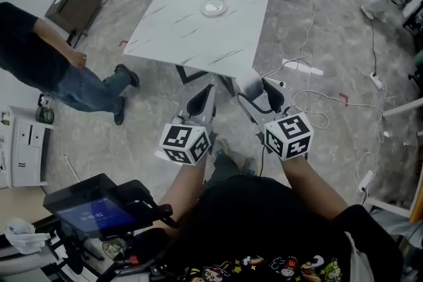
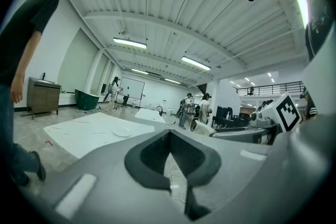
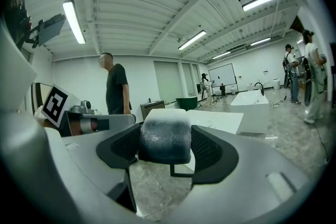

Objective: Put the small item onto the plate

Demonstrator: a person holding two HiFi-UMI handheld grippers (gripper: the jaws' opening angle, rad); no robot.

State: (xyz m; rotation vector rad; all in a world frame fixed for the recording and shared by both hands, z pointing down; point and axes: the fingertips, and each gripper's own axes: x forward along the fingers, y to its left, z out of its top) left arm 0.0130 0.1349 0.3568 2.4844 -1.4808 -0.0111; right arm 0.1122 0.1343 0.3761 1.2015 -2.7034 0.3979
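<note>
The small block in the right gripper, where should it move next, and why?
Probably forward, toward the table. The right gripper is shut on the small block, but the plate sits far ahead on the table, so it likely must travel there before release.

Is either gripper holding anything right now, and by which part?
The right gripper clamps a small pale rounded block by its two opposite sides. The left gripper holds nothing.
</note>
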